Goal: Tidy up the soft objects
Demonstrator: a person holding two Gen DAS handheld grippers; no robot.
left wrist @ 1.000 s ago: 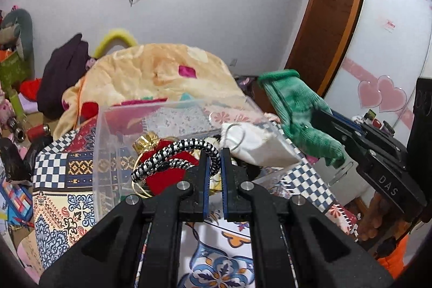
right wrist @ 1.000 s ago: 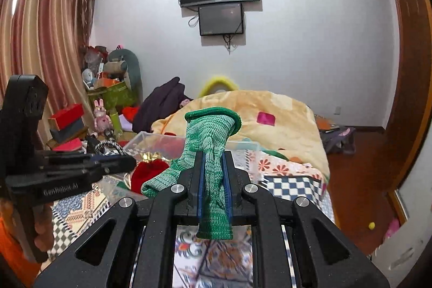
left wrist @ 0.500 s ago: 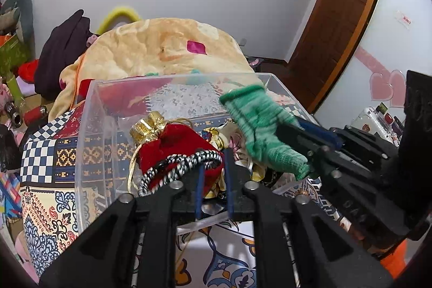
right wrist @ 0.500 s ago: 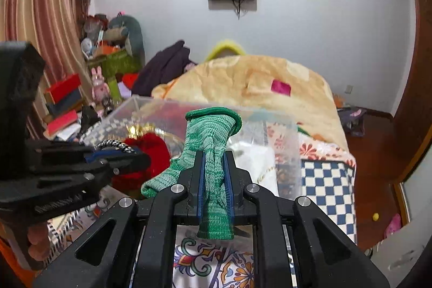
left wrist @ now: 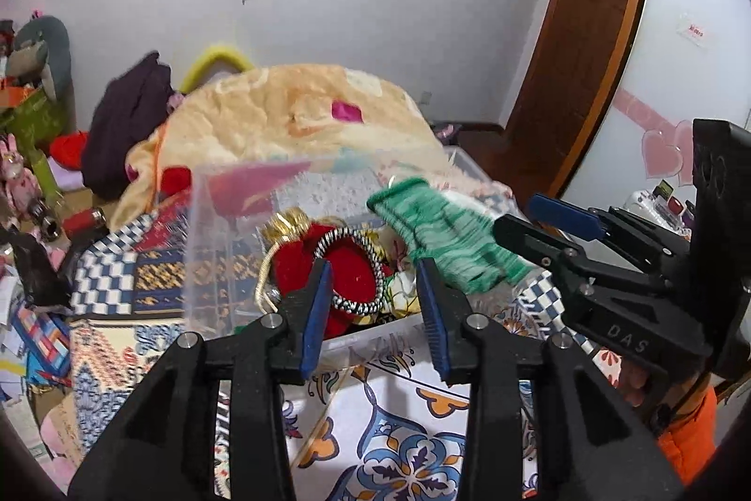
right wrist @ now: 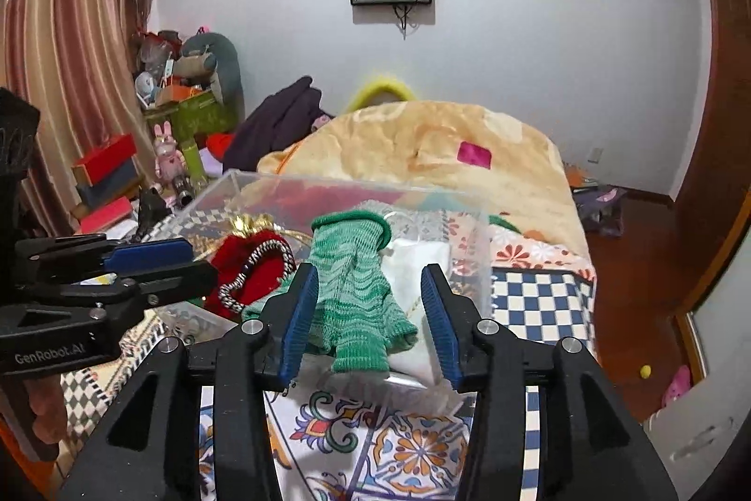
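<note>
Both tongs, left [left wrist: 373, 304] "GenRobot.AI", right [right wrist: 371, 313] "DAS", gape wide, gripping nothing

Both tongs are black plastic with blue ribbed pads [left wrist: 315, 308] and silver screws; the left tongs [right wrist: 150, 261] bear "GenRobot.AI", the right tongs [left wrist: 544, 219] "DAS".

green glove [left wrist: 446, 238] motion-blurred; white cloth [right wrist: 417, 266] partly hidden behind it

Both wrist cams close, facing clear bin [left wrist: 220, 247] [right wrist: 263, 191], left cam leftward, shared bed [left wrist: 300, 116] [right wrist: 422, 134] behind
</note>
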